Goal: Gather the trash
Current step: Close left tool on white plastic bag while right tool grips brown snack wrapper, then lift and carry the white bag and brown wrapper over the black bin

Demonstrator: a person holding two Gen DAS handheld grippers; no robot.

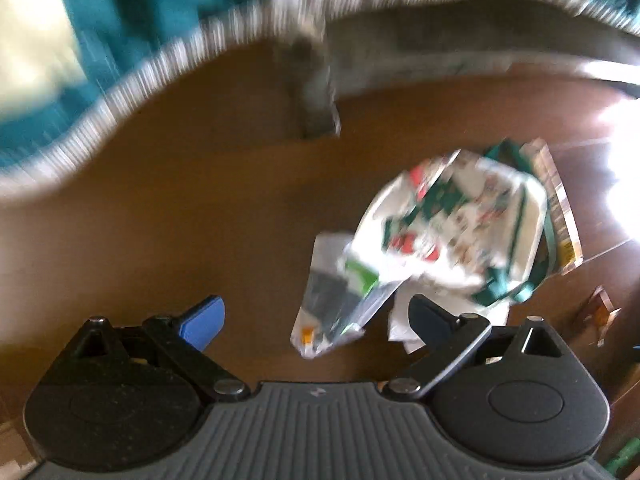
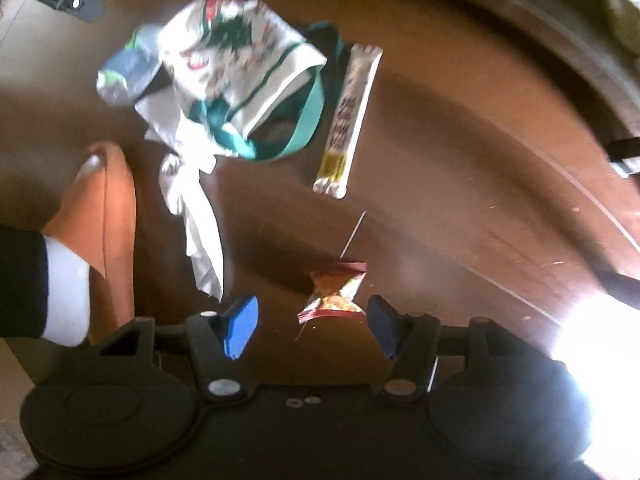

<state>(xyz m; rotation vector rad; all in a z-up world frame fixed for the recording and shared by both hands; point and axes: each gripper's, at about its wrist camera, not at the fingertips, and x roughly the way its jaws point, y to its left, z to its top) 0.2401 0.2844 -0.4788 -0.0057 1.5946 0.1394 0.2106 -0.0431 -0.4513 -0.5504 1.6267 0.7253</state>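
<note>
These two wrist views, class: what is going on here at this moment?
A person holds a gripper in each hand above a brown wooden floor strewn with litter. The right gripper points down with open jaws on either side of a small red snack wrapper, not gripping it. The left gripper is open too, above a crumpled clear packet. Beside that lie a white and green patterned bag and a long sachet. An orange slipper stands nearby. Nothing is picked up yet.

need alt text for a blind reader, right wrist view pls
The open right tool points down at a small red snack wrapper on a brown floor. Farther off lie a patterned bag and a long wrapper; an orange shoe is at left.
</note>
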